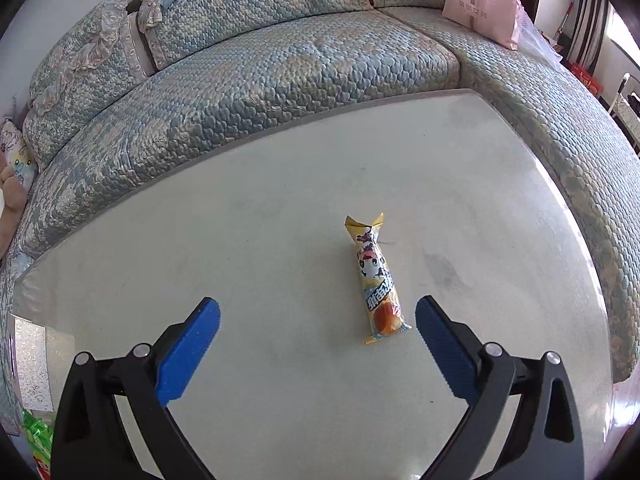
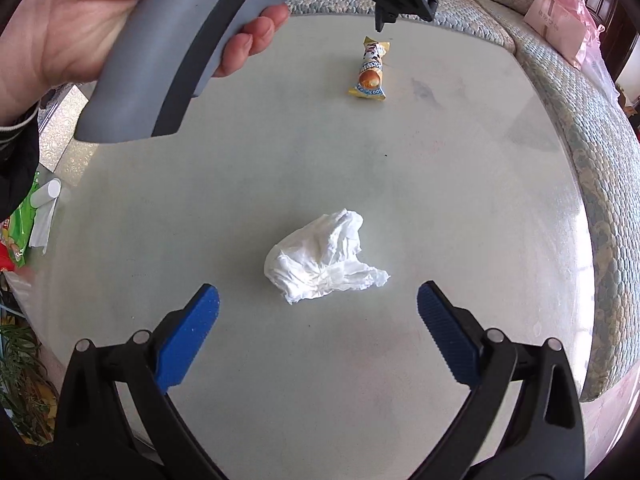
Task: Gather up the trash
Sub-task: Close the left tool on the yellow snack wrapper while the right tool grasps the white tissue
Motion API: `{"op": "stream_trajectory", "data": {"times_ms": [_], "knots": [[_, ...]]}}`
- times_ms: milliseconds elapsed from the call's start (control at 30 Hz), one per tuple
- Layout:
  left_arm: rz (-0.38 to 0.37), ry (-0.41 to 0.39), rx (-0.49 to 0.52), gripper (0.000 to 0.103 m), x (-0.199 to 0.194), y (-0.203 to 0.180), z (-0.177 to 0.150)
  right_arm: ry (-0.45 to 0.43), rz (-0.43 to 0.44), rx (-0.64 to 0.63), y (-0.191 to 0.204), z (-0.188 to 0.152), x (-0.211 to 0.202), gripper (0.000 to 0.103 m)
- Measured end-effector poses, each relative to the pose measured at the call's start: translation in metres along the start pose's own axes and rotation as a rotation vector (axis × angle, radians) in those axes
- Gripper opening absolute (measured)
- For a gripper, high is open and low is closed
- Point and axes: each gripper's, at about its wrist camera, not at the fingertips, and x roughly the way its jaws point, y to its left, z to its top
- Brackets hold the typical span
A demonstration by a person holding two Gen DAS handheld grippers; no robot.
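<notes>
Nothing is collected yet: the snack wrapper (image 1: 378,280) and crumpled tissue (image 2: 322,260) lie on the table (image 1: 240,240). Our left claw (image 1: 318,312) and right claw (image 2: 318,300) are spread wide, both empty.

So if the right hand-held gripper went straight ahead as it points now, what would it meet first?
Most likely the crumpled white tissue, lying on the table between the open right hand-held gripper fingers' lines. The snack wrapper lies far beyond. Depth is uncertain.

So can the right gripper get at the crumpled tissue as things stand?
Probably yes. The right gripper has its jaws wide open, and the crumpled tissue lies just ahead between them on the bare table, with nothing in between.
</notes>
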Motion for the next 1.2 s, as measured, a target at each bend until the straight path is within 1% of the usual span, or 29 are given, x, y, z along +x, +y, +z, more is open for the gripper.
{"op": "stream_trajectory", "data": {"times_ms": [200, 300, 400, 600, 700, 833, 900, 1000, 1067, 1167, 1200], "knots": [[0.011, 0.003, 0.002, 0.096, 0.033, -0.016, 0.013, -0.023, 0.006, -0.06, -0.001, 0.003, 0.018, 0.097], [0.022, 0.002, 0.012, 0.096, 0.045, -0.024, 0.016, -0.017, 0.02, -0.074, -0.002, 0.004, 0.027, 0.097], [0.008, 0.012, 0.001, 0.096, 0.055, -0.027, 0.019, -0.016, 0.038, -0.082, -0.002, 0.004, 0.032, 0.097], [-0.017, 0.06, -0.031, 0.096, 0.077, -0.03, 0.022, -0.009, 0.053, -0.082, -0.005, 0.008, 0.041, 0.097], [-0.03, 0.075, -0.042, 0.096, 0.086, -0.028, 0.022, -0.004, 0.065, -0.073, -0.007, 0.011, 0.047, 0.097], [-0.06, 0.105, -0.094, 0.096, 0.095, -0.02, 0.02, -0.009, 0.068, -0.075, -0.005, 0.014, 0.051, 0.097], [-0.061, 0.113, -0.095, 0.095, 0.099, -0.019, 0.018, -0.011, 0.065, -0.078, -0.004, 0.015, 0.053, 0.097], [-0.077, 0.124, -0.1, 0.091, 0.104, -0.018, 0.017, -0.016, 0.058, -0.089, -0.002, 0.019, 0.056, 0.097], [-0.088, 0.119, -0.117, 0.09, 0.105, -0.016, 0.017, -0.019, 0.065, -0.091, 0.001, 0.019, 0.057, 0.097], [-0.09, 0.11, -0.115, 0.089, 0.104, -0.018, 0.018, -0.021, 0.07, -0.088, 0.001, 0.019, 0.058, 0.097], [-0.089, 0.106, -0.119, 0.087, 0.103, -0.017, 0.017, -0.023, 0.069, -0.086, 0.002, 0.019, 0.059, 0.097]]}}
